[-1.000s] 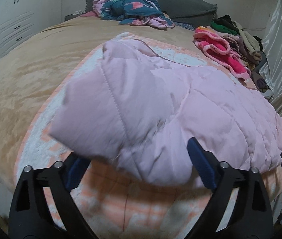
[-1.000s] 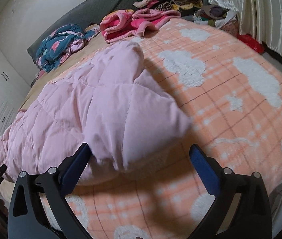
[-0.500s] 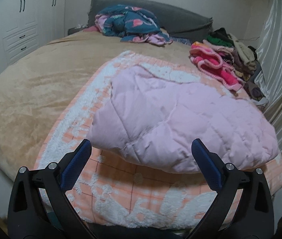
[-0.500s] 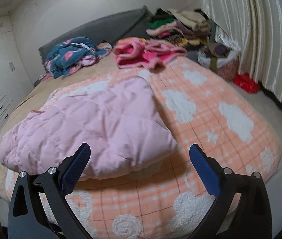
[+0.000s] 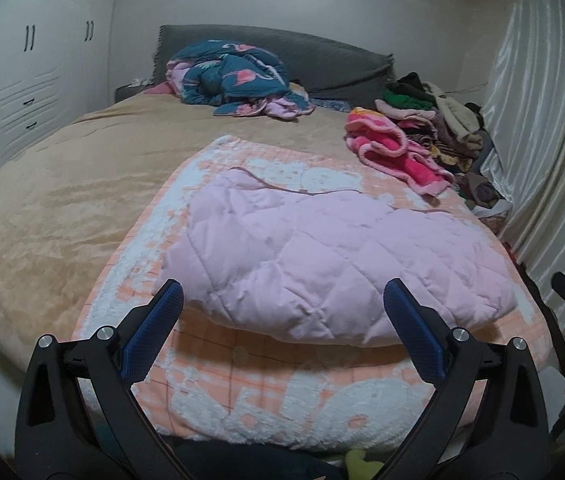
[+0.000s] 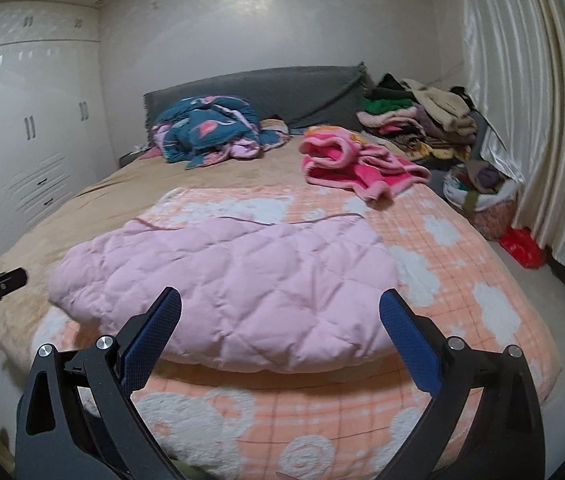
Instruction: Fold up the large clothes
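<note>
Left gripper (image 5: 282,300) and right gripper (image 6: 280,308) both gape empty, the folded pink quilted garment (image 5: 334,260) lying just ahead

Your left gripper (image 5: 282,300) and right gripper (image 6: 280,304) now sit higher and farther back from the pink quilted garment (image 5: 334,256) than a second ago, when its near edge lay between each pair of blue pads. The garment lies clear of both, folded flat on the peach-and-white blanket (image 5: 266,384). More of the room shows now: headboard (image 6: 282,88), wardrobe doors (image 6: 30,132), curtain (image 6: 522,92).
</note>
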Demonstrator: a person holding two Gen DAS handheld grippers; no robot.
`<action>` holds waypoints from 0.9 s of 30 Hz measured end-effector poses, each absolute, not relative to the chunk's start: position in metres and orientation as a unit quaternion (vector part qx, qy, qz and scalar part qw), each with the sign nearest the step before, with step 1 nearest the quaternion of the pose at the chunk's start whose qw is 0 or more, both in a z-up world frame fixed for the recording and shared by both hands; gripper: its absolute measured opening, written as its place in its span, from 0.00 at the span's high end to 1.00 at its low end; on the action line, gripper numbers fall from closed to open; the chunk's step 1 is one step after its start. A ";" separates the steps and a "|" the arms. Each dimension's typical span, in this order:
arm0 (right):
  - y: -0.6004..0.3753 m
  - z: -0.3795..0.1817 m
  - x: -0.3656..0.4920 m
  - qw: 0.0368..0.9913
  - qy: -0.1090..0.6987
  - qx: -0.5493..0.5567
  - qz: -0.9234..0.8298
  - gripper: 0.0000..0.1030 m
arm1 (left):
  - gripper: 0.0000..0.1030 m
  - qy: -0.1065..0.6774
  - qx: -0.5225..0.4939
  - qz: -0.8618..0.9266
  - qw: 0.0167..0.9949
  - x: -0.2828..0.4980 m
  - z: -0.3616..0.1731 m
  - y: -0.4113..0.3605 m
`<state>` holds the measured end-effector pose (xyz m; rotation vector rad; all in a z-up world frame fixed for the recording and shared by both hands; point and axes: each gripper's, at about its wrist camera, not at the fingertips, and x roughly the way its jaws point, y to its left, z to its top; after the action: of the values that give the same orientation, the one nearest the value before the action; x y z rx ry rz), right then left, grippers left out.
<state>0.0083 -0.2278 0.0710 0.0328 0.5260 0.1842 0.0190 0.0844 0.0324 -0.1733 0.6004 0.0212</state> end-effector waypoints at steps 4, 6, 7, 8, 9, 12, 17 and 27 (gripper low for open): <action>-0.204 0.071 -0.002 0.955 0.270 0.003 0.123 0.04 | 0.09 0.297 -0.081 -0.001 0.951 0.012 0.029 0.071; -0.198 0.071 -0.008 0.955 0.267 -0.001 0.129 0.04 | 0.09 0.304 -0.078 -0.012 0.949 0.010 0.025 0.063; -0.195 0.071 -0.010 0.955 0.267 -0.001 0.130 0.04 | 0.09 0.310 -0.078 -0.020 0.947 0.009 0.022 0.059; -0.192 0.069 -0.012 0.954 0.271 0.000 0.132 0.04 | 0.09 0.314 -0.077 -0.024 0.946 0.009 0.020 0.056; -0.187 0.065 -0.014 0.951 0.277 -0.002 0.138 0.04 | 0.09 0.317 -0.076 -0.025 0.945 0.007 0.018 0.053; -0.178 0.054 -0.016 0.944 0.296 -0.013 0.143 0.04 | 0.09 0.325 -0.074 -0.032 0.942 0.004 0.010 0.047; -0.175 0.038 -0.013 0.934 0.323 0.005 0.150 0.04 | 0.09 0.339 -0.063 -0.032 0.938 0.006 0.003 0.040; -0.177 0.036 -0.015 0.935 0.323 0.004 0.148 0.04 | 0.09 0.340 -0.050 -0.028 0.939 0.006 0.003 0.036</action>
<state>-0.0152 -0.1769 0.0360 0.0089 0.6609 0.3036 0.0056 0.0358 0.0028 -0.1012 0.6937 -0.0580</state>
